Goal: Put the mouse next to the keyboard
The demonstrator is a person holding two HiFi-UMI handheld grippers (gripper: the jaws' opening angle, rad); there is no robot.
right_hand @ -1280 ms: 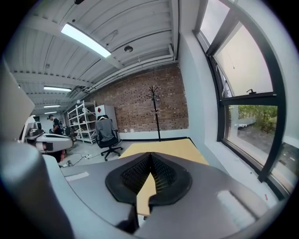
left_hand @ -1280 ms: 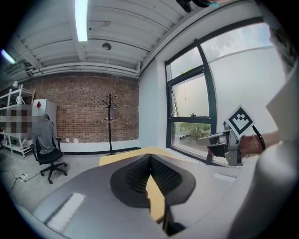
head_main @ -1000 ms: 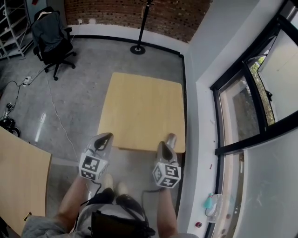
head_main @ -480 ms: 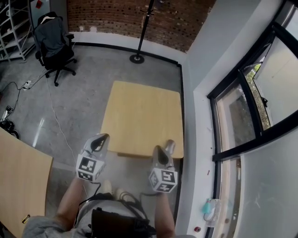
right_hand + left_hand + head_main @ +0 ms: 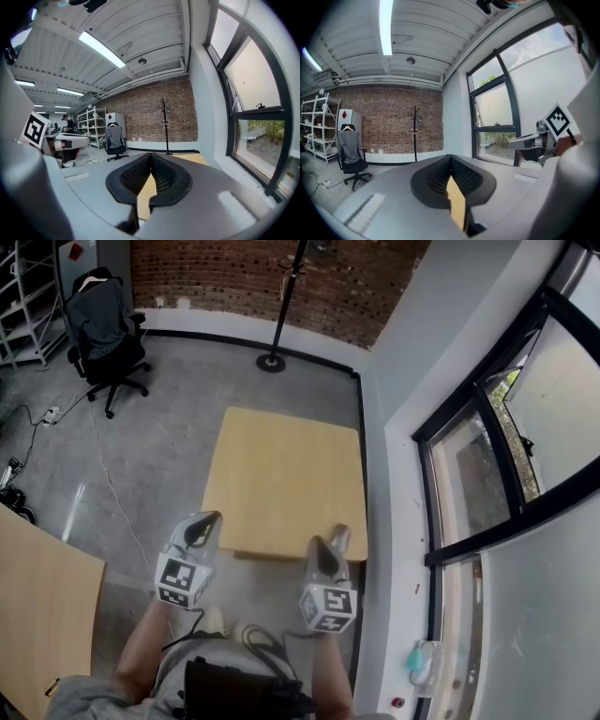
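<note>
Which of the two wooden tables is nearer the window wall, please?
The square table at the centre; the other table is cut off at the left edge.

Pale wood-grain top on table (image 5: 281,474), smooth, matt. Around table, grey concrete-look floor (image 5: 150,446), polished, faint sheen streaks. Beyond table's far edge, rough red-brown brick wall (image 5: 225,277), matt, and thin black coat stand (image 5: 281,306), metal-looking. Far left of table, black office chair (image 5: 105,329) with dull cloth over the back. Right of table, dark matt window frame (image 5: 473,395) around glossy glass. At table's near edge, left gripper (image 5: 208,517) and right gripper (image 5: 339,533): light grey matt plastic shells, black finely ribbed pads (image 5: 133,177).
</note>
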